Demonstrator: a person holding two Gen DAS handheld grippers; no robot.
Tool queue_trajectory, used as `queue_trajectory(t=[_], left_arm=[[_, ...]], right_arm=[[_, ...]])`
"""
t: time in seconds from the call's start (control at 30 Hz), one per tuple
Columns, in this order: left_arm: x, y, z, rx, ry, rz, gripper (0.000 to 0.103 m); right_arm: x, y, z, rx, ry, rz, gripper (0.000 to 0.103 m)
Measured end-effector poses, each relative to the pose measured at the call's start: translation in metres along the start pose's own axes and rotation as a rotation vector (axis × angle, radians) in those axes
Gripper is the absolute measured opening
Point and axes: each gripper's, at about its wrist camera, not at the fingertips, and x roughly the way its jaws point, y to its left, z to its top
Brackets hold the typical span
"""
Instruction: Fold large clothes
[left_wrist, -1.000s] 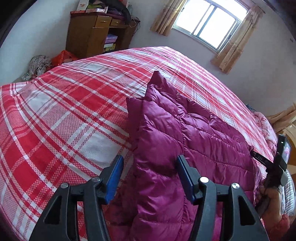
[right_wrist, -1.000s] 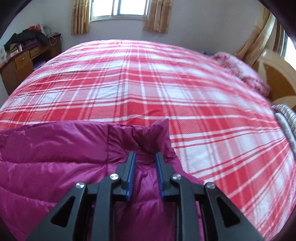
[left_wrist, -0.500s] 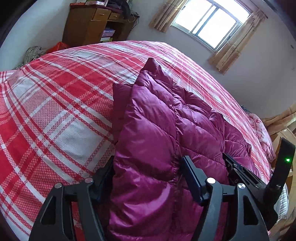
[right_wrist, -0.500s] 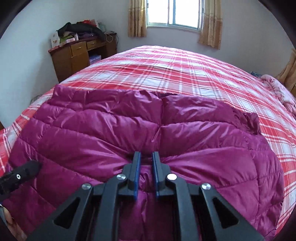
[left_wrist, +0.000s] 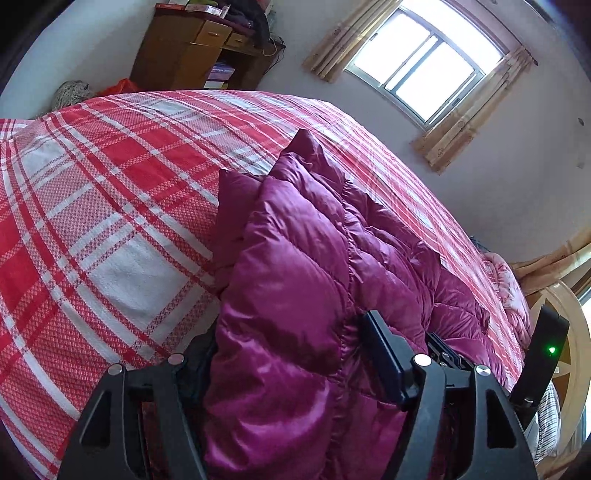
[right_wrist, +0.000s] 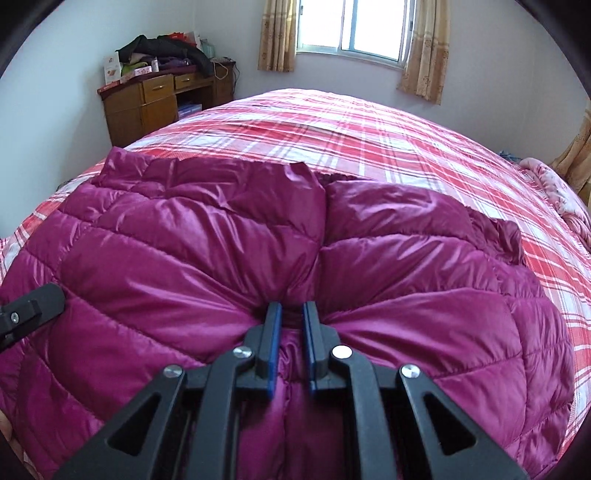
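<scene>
Plaid bed (right_wrist: 424, 147), glossy magenta quilted jacket (right_wrist: 184, 258), bunched in right gripper (right_wrist: 291, 317)

Bright window (right_wrist: 354, 27) daylight, fisheye-warped, vignetted corners

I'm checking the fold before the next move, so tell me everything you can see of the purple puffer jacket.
The puffer jacket is magenta, shiny and quilted in puffy stitched panels, like a nylon down coat. It lies folded over itself on the red plaid bedspread, bulky and uneven, with a raised collar-like flap at its far edge. The right gripper pinches a bunched seam at the near edge, puckering the fabric. The left gripper straddles a thick fold at one end; only one of its fingers shows.
</scene>
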Motion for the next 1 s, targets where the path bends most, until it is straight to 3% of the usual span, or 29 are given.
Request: queue_trajectory(t=[0.2,0.8,0.93,1.0], left_arm=[[0.005,-0.006,0.001,0.016,-0.013,0.026,0.071],[0.013,-0.015,0.002,0.045,-0.024,0.073,0.054],[0.008,-0.019,0.005,0.05,-0.038,0.061,0.024],[0.005,-0.026,0.01,0.066,-0.035,0.066,0.019]], right_arm=[[-0.001,-0.005,-0.002,0.018,0.001,0.021,0.015],[-0.001,-0.012,-0.002,0.055,-0.001,0.071,0.015],[0.0,-0.013,-0.002,0.06,0.0,0.08,0.015],[0.001,-0.016,-0.002,0.071,0.004,0.093,0.015]])
